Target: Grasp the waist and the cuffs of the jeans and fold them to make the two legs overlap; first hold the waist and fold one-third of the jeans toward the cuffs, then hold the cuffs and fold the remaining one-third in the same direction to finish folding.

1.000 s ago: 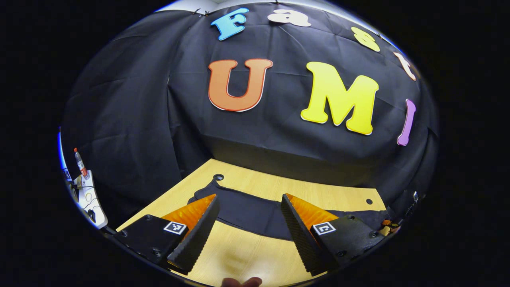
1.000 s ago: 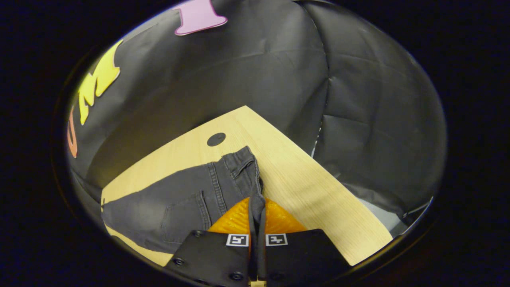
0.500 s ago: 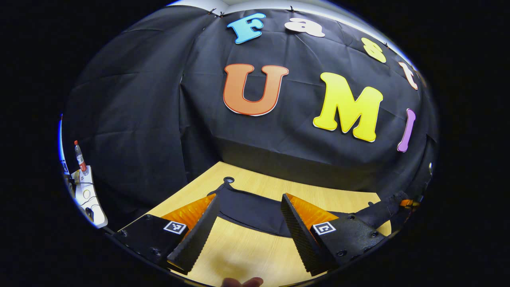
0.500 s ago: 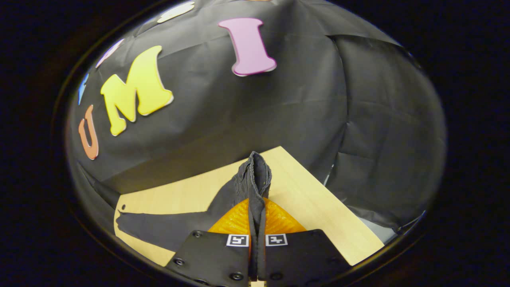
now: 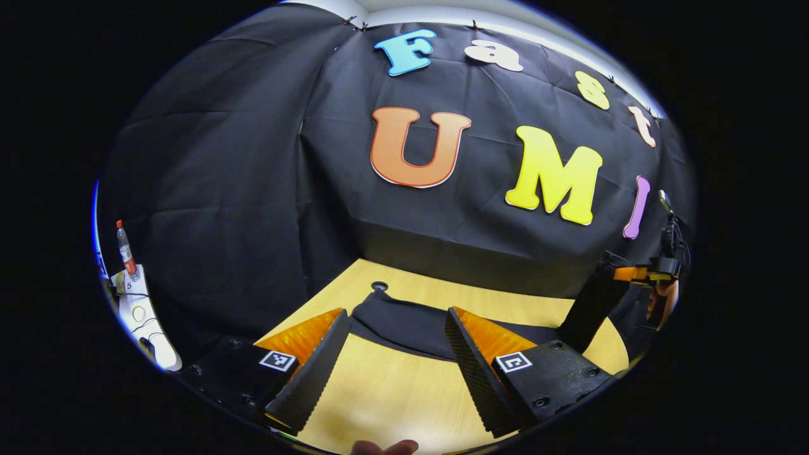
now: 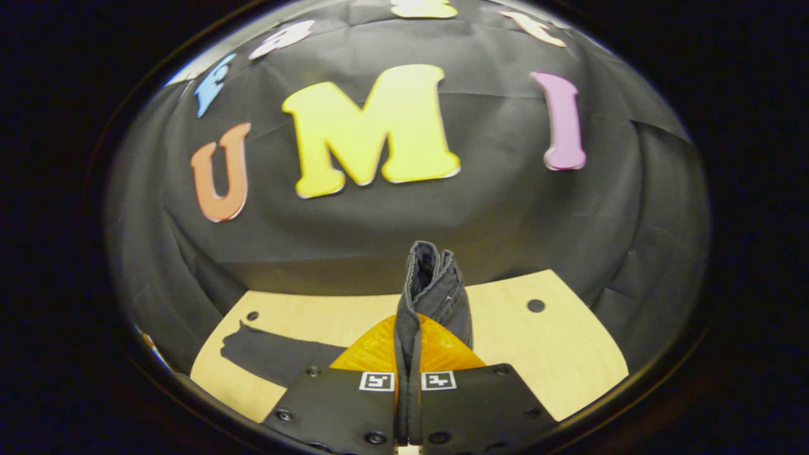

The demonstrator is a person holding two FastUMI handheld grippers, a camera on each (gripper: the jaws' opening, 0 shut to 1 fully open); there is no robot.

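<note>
Right gripper view: right gripper point(image 6: 409, 354) clamps jeans point(image 6: 433, 291) waist; left gripper point(image 5: 390, 360) wide open.

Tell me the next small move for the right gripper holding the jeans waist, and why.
Probably carry the right gripper toward the cuff end and lower it. It is shut on the waist of the jeans, lifted off the wooden table, while the legs lie flat. The left gripper hangs open above the table, holding nothing.
</note>
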